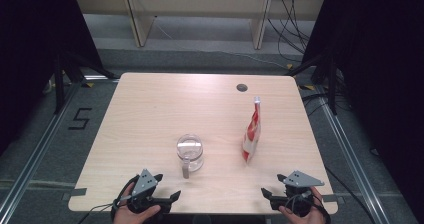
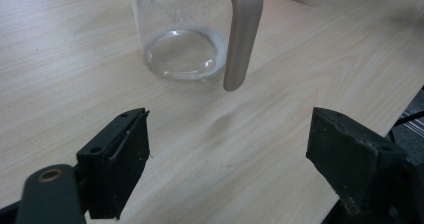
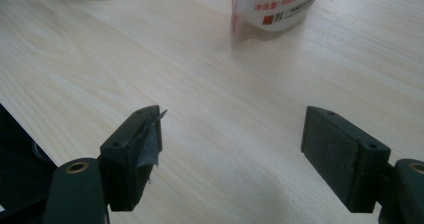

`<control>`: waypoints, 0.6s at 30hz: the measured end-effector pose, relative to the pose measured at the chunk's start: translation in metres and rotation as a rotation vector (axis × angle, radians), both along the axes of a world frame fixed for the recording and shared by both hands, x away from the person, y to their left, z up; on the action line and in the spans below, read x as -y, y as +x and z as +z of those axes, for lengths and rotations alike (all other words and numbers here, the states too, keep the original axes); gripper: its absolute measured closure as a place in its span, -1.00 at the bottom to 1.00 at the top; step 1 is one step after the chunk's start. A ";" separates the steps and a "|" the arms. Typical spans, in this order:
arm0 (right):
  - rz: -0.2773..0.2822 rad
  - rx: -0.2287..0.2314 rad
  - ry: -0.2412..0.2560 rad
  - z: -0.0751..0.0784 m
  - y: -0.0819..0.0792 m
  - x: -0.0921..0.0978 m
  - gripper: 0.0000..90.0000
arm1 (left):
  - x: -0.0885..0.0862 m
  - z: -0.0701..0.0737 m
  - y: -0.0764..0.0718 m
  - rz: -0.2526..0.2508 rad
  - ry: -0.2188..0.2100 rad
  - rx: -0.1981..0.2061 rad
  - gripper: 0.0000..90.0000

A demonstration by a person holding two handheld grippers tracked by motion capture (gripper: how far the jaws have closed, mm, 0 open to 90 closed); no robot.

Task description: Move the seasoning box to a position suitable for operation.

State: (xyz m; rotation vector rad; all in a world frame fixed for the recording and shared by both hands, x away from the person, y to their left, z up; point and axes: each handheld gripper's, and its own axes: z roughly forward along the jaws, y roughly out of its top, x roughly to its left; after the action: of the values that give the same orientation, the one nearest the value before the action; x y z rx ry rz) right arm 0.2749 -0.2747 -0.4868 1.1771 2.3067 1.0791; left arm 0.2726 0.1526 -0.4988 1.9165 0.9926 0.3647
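High view: glass jug (image 1: 190,152) stands mid-counter (image 1: 150,114), handle toward the person; red-white pouch (image 1: 252,132) upright well right of the jug; left gripper (image 1: 167,196) just below the jug, right gripper (image 1: 266,192) below the pouch, both fingers wide open, holding nothing

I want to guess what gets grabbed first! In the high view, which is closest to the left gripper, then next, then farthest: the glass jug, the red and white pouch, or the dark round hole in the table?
From the left gripper:
1. Glass jug, just ahead, mid-table.
2. Red and white pouch, standing farther right.
3. Dark round hole, near the far edge.
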 end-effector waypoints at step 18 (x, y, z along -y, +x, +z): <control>0.013 -0.007 -0.011 0.000 0.001 -0.001 -0.44 | 0.038 0.006 0.028 0.000 0.104 0.036 -0.05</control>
State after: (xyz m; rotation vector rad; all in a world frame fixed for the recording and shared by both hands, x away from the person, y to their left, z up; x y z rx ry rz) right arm 0.2755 -0.2737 -0.4869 1.1652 2.3253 1.0673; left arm 0.3004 0.1149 -0.4923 1.9959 0.9661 0.4571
